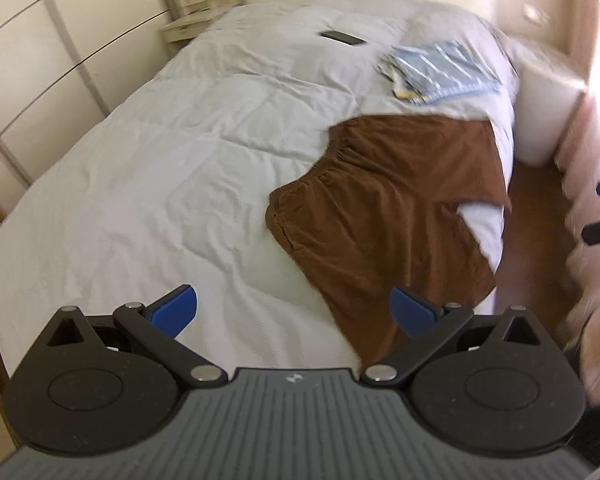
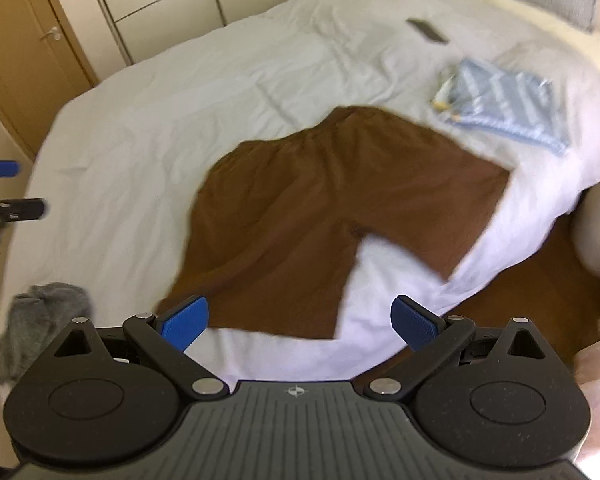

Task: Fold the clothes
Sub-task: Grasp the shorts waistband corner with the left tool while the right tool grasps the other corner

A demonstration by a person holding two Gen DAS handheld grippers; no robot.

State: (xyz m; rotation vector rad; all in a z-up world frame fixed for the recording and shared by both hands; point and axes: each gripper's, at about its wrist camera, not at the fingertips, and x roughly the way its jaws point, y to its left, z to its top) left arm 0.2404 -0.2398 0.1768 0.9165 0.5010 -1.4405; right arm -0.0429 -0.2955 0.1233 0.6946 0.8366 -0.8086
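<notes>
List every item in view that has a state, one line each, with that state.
Brown shorts: spread flat on the bed, unfolded, both legs apart.
Blue striped garment: already folded, lying beyond the shorts.
Grey cloth: crumpled near the bed's edge.
Dark phone: lying flat on the bedding.
Left gripper: fingers open, holding nothing.
Right gripper: fingers open, holding nothing, above the near shorts leg.
Wooden door: closed.

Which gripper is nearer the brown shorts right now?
Right, probably. The right gripper hovers open over the brown shorts at their near leg hem; the left gripper, also open, is beside their edge, mostly over bare bedding.
</notes>
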